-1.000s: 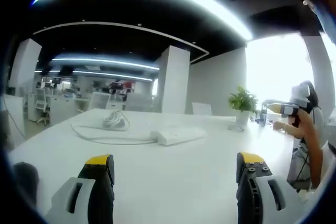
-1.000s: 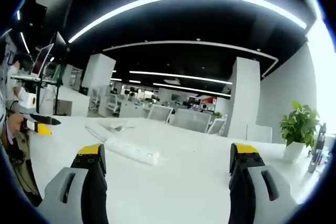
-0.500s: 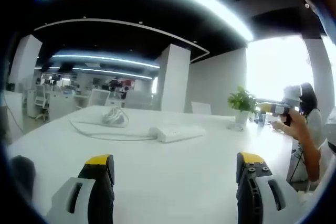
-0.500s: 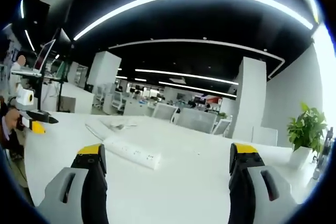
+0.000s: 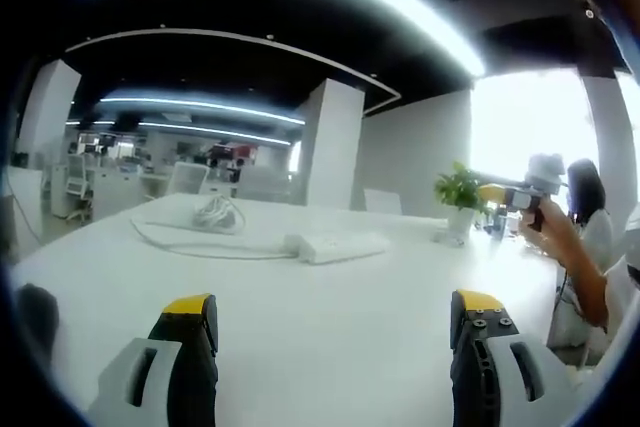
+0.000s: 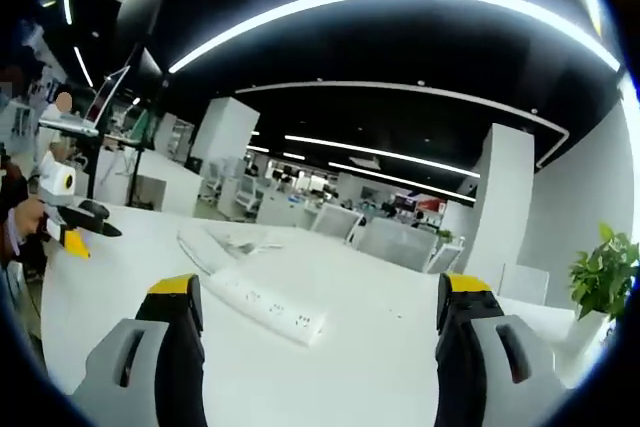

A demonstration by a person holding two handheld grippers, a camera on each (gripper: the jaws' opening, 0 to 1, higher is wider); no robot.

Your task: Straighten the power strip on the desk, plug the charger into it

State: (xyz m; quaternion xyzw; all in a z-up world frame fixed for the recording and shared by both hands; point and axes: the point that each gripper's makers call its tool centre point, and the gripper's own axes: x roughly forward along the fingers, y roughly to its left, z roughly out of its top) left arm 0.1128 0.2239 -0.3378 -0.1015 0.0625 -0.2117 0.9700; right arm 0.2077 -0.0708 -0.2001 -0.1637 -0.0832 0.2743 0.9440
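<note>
A white power strip (image 5: 337,246) lies across the middle of the white desk (image 5: 330,337), its white cable running left to a coiled bundle (image 5: 217,214). In the right gripper view the same power strip (image 6: 270,306) lies at an angle, sockets up, with the cable bundle (image 6: 240,242) behind it. My left gripper (image 5: 335,332) is open and empty, well short of the strip. My right gripper (image 6: 320,317) is open too, with the strip just beyond its left jaw. The right gripper (image 5: 515,194) shows in the left gripper view, held in a hand; the left gripper (image 6: 75,219) shows at the right gripper view's left edge.
A potted plant (image 5: 461,197) stands on the desk's far right, also seen as the plant (image 6: 605,277) in the right gripper view. A person's arm (image 5: 580,277) is at the right edge. Office chairs (image 6: 390,242) and desks stand behind the table.
Both views have drifted slightly. The power strip appears closer in the right gripper view. The hand with the right gripper has risen in the left gripper view. Jaws stay open.
</note>
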